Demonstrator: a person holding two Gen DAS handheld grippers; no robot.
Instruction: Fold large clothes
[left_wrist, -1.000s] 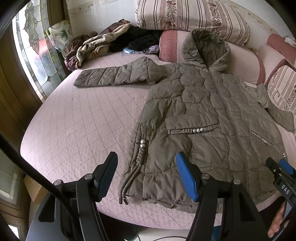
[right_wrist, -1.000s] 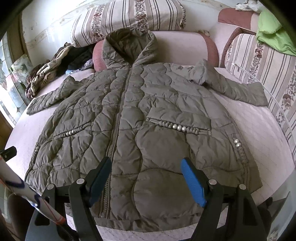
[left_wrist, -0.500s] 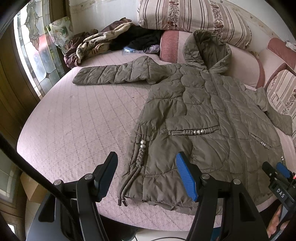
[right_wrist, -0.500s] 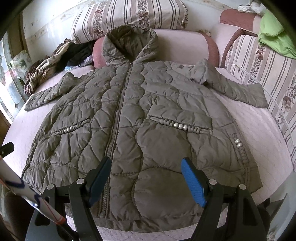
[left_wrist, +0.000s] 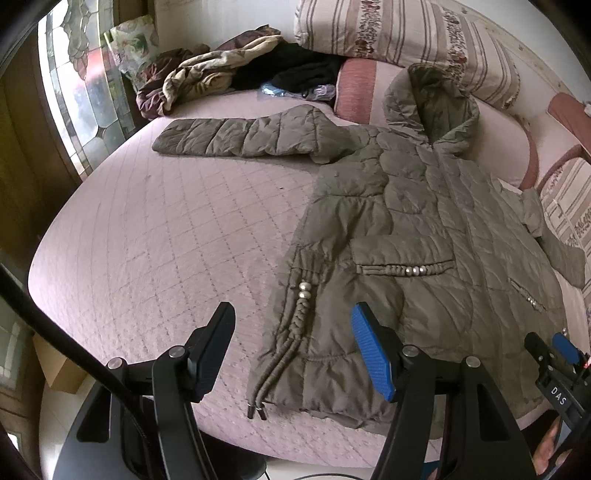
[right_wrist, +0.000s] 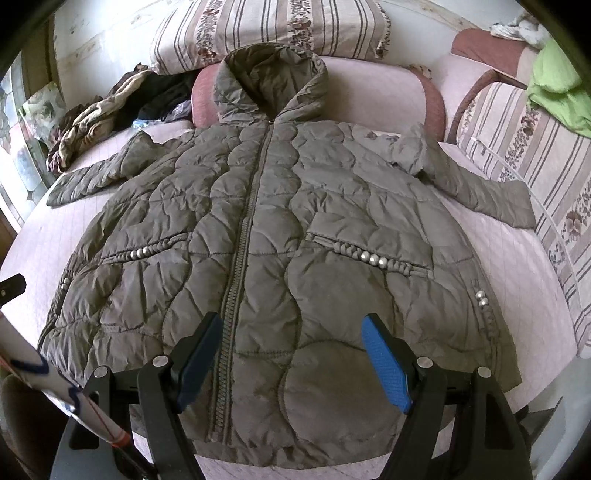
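An olive quilted hooded jacket (left_wrist: 424, 229) lies front up and zipped on a pink quilted bed (left_wrist: 147, 240), hood toward the pillows, both sleeves spread sideways. My left gripper (left_wrist: 291, 332) hangs open above the jacket's near left hem corner, where two drawstring ends dangle; nothing is between its fingers. In the right wrist view the jacket (right_wrist: 277, 240) fills the middle, and my right gripper (right_wrist: 291, 343) stands open over the lower front beside the zipper, holding nothing. The right gripper's blue-tipped fingers (left_wrist: 565, 349) show at the left view's right edge.
A pile of loose clothes (left_wrist: 221, 77) lies at the bed's far left corner beside a stained-glass window (left_wrist: 77, 96). Striped pillows (left_wrist: 406, 40) and a pink cushion line the headboard. A striped couch with a green cloth (right_wrist: 557, 88) stands right of the bed.
The left view has drifted leftward, so the jacket sits further right and more bare bed shows. The right view has barely shifted. Both grippers stay open as before.
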